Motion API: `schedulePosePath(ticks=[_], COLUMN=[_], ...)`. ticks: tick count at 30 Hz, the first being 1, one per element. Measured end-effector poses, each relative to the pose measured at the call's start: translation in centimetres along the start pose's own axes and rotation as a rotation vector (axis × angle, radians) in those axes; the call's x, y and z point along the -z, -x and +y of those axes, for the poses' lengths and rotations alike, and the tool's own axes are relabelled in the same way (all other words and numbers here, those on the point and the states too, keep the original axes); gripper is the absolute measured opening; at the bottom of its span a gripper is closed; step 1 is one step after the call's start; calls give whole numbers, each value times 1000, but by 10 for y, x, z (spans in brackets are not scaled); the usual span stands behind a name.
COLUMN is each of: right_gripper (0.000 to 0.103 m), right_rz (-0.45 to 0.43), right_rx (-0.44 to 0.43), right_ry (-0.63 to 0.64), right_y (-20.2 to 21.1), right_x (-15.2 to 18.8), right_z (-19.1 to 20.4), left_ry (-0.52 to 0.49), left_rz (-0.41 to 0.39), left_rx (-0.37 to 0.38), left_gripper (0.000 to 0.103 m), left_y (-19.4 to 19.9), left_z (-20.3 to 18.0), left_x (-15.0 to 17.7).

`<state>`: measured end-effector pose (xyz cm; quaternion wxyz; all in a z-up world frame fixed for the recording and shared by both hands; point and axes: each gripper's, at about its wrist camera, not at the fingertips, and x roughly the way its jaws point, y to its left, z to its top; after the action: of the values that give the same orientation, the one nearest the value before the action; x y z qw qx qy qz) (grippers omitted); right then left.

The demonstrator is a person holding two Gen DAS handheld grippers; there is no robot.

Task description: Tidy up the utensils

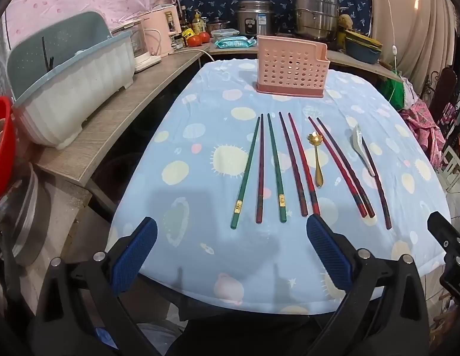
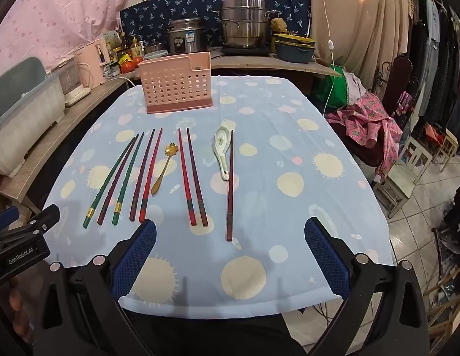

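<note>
While every utensil lies untouched on the table [image 1: 200,160], the task is judged to be at its very start, with nothing yet lifted. Both tongs are seen spread wide and empty: the left tongs [image 1: 231,255] hover over the near edge of the cloth, and the right tongs [image 2: 230,255] are held likewise beside them. At twelve o'clock in the left view, the pink holder [image 1: 290,65] stands upright at the far end of the table, and no utensil can be seen in it. Between holder and tongs the chopsticks [image 1: 274,166] are laid out in a row, tips pointed toward the holder; two green ones sit at the eleven o'clock side, red and dark ones toward one o'clock. A gold spoon [image 1: 316,157] lies among them, and a white ceramic spoon [image 2: 222,151] is found touching a lone dark chopstick [image 2: 230,187], at twelve o'clock in the right view. A first pick is now called for: one pair of tongs would need to be lowered over a thin stick, closed squarely across it, then carried to the holder and dropped in upright.
</note>
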<state>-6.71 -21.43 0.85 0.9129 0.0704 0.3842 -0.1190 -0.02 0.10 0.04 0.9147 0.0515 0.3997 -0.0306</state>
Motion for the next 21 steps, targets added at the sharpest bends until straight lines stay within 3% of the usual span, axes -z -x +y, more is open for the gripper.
schedulePosePath(ticks=[21], right_gripper=[96], right_rz=[-9], right_rx=[19], right_ry=[11], right_y=[5], right_x=[-1], right_z=[1], left_ry=[-10], left_rz=[16], left_rx=[3], left_gripper=[96], left_y=[0], left_z=[-3], left_x=[-1])
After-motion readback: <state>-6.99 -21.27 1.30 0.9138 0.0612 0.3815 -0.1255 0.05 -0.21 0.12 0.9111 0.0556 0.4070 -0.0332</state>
